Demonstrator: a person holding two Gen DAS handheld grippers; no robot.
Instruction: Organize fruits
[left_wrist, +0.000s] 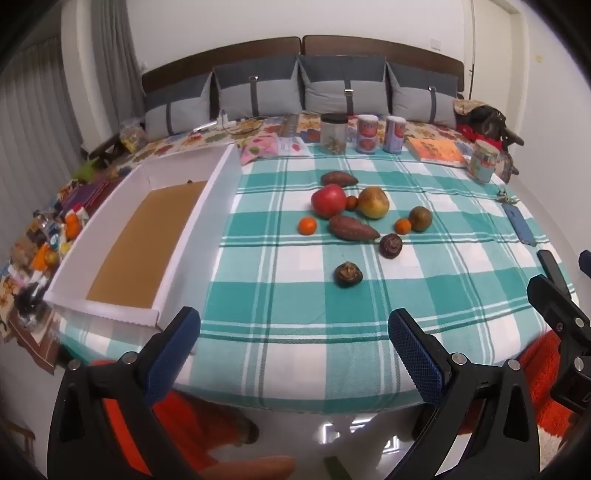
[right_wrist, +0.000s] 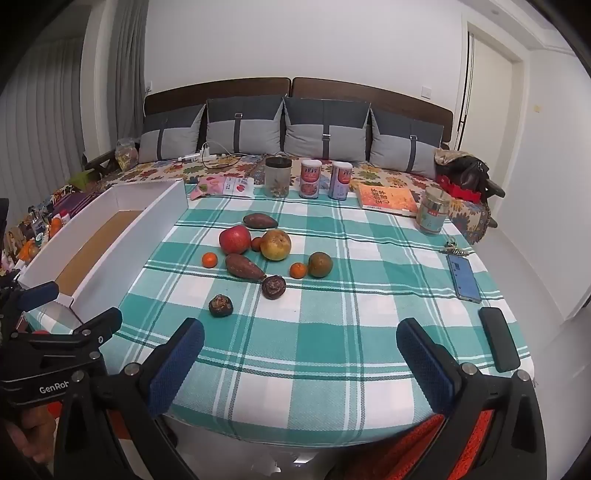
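A cluster of produce lies mid-table on the green checked cloth (left_wrist: 295, 332): a red apple (left_wrist: 328, 200), a yellow pear (left_wrist: 373, 202), two sweet potatoes (left_wrist: 352, 228) (left_wrist: 338, 178), two small oranges (left_wrist: 307, 225) (left_wrist: 403, 226), a green citrus (left_wrist: 420, 218) and two dark wrinkled fruits (left_wrist: 348, 274) (left_wrist: 391, 245). A white box with a brown floor (left_wrist: 144, 236) stands at the left. My left gripper (left_wrist: 293, 343) is open and empty at the near edge. My right gripper (right_wrist: 300, 354) is open and empty too, well short of the dark fruit (right_wrist: 220, 305).
Jars and cans (right_wrist: 310, 179), a book (right_wrist: 388, 199) and a tin (right_wrist: 432, 210) line the far edge. A blue phone (right_wrist: 463, 277) and a black phone (right_wrist: 498, 343) lie at the right. Clutter sits left of the box; cushions stand behind.
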